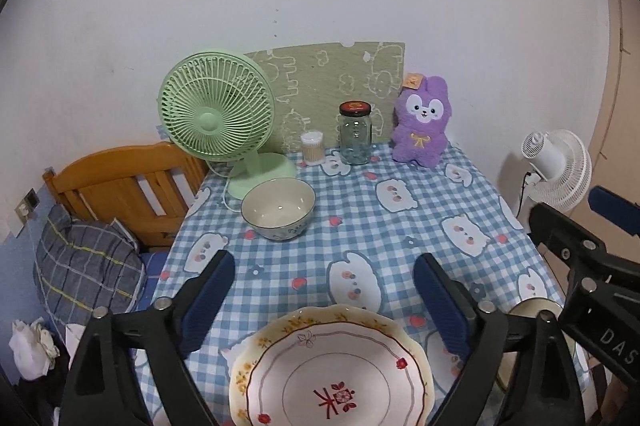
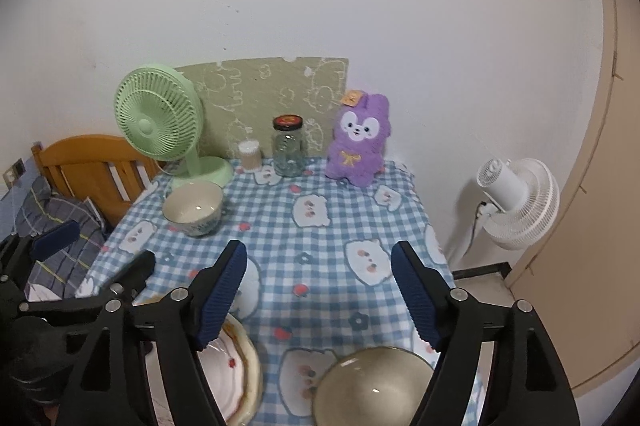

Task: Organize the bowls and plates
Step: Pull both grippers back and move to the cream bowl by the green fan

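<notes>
Two grippers hang over the near edge of the checked tablecloth (image 1: 360,218), both with jaws spread wide and nothing between the pads. Left gripper (image 1: 324,286): blue-padded fingers (image 1: 208,296) stand apart above the floral plate (image 1: 332,370), not touching it; the plate lies flat on the cloth at the near edge, straight below the gap. Right gripper (image 2: 320,286): fingers (image 2: 416,296) likewise spread and empty, held above the grey bowl (image 2: 374,386), which sits upright on the cloth just to the right of the plate; no contact visible between pads and bowl rim. Landmark for the rest: the floral plate. Beyond it and to the left, well apart, stands the white bowl (image 1: 278,207), upright, empty, with a blue pattern on its outer wall. Just behind that bowl, the green desk fan (image 1: 218,113) on its round base. Further back from the plate, along the wall: a small container of cotton swabs (image 1: 312,147), a glass jar (image 1: 355,133) with a dark lid, and a purple plush toy (image 1: 422,121), propped upright. Off the table, far right of the plate, a white fan (image 1: 558,167); far left, a wooden headboard (image 1: 124,181) and a plaid pillow (image 1: 86,262).
</notes>
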Tool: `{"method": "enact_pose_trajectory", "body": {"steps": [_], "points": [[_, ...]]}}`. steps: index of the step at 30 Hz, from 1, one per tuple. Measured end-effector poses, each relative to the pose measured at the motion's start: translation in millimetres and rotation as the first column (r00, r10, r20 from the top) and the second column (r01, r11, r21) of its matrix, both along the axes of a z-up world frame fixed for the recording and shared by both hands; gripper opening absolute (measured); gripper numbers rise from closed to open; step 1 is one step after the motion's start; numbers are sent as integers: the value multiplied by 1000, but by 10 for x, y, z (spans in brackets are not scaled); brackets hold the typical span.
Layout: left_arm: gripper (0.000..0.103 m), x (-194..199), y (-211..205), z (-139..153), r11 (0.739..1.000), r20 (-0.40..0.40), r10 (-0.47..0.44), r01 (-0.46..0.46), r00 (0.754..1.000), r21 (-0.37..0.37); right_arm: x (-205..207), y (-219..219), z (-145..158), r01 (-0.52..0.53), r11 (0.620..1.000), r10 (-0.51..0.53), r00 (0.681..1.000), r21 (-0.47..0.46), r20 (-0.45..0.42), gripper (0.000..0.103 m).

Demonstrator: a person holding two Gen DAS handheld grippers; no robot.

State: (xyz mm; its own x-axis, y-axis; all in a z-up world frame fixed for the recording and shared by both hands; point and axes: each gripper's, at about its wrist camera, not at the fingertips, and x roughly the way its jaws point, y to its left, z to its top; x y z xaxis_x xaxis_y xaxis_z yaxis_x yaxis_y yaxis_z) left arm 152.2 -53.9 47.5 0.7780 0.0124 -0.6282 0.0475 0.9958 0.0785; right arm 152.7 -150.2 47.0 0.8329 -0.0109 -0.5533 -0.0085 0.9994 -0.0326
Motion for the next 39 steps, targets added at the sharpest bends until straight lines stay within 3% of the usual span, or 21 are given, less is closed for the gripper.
{"method": "enact_pose_trajectory", "body": {"steps": [10, 20, 39], "points": [[98, 125, 236, 42, 1000, 25, 5, -5, 1000, 8, 227, 355, 32, -58, 998, 58, 998, -12, 4, 85], [98, 357, 480, 39, 999, 22, 32, -32, 999, 10, 547, 638, 34, -82, 997, 82, 997, -10, 7, 93], [93, 977, 830, -381, 996, -31, 89, -89, 996, 19, 1255, 1039, -299, -196, 980, 196, 981, -16, -13, 95]]}}
